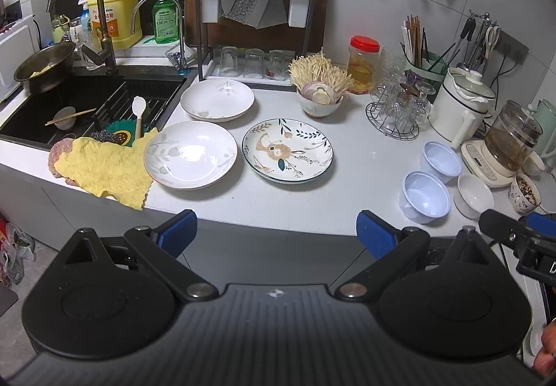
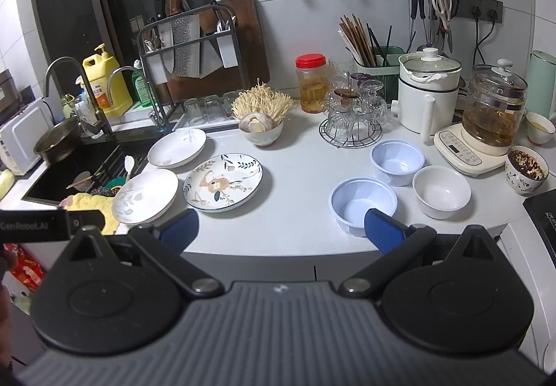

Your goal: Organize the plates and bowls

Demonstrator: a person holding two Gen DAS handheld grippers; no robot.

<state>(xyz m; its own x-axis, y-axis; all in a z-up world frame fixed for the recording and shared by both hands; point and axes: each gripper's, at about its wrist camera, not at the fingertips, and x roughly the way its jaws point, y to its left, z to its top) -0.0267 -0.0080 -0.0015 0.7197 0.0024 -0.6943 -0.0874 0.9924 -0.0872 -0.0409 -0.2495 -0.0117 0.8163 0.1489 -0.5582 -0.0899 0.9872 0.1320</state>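
Both the left tool (image 1: 276, 233) and right tool (image 2: 281, 229) hover spread apart, empty, off the desk's (image 2: 299, 184) front edge; plates (image 1: 287, 150) and bowls (image 2: 363, 204) sit separate.

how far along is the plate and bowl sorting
Nothing looks done: three plates, two white and one patterned, lie apart, unstacked. Two blue bowls and a white bowl stand separately. Nothing in hand: left gripper and right gripper are open and empty. All stacking remains.
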